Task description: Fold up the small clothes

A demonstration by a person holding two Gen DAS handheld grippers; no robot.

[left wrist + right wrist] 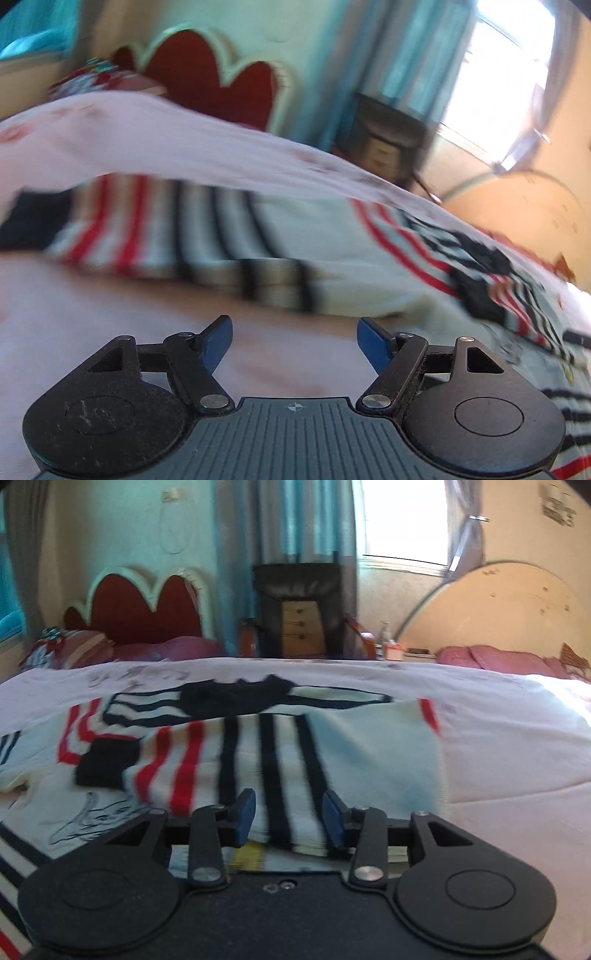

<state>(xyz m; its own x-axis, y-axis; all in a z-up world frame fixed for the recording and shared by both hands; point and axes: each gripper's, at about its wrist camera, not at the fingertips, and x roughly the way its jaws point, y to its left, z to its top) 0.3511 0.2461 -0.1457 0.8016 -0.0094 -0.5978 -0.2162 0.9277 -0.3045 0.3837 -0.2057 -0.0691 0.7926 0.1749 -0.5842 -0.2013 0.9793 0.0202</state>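
- Left gripper [294,341]: blue fingers [218,338] spread wide, nothing between them, only pale sheet underneath. Left view is smeared by motion blur.
- Right gripper [289,818]: jaws partly apart, blue pads [245,812] either side of a fold of the sweater; a gap shows on both sides, so the pads sit clear of the knit, not clamped on it.
- Striped sweater [258,760]: small cream knit lying on the bed, right in front of both grippers. Navy stripes run away from the right camera through the middle, red stripes to the left of them, plain cream panel to the right with a red band at its far corner.
- A sleeve with a navy cuff [107,766] is folded across the left part; cuff lies on top of the cream body.
- Farther back, a navy collar area [236,698] with thin navy stripes either side.
- In the left view the same sweater [229,243] stretches across the frame, stripes blurred, bunched and rumpled toward the right edge.
- Bed sheet [517,746]: pale pinkish-white, sunlit on the right.
- Pillows [495,659] at the far edge of the bed.
- Behind: red scalloped headboard [144,609], dark chair [299,609] with drawers seen through it, teal curtains [295,517], bright window [402,517].
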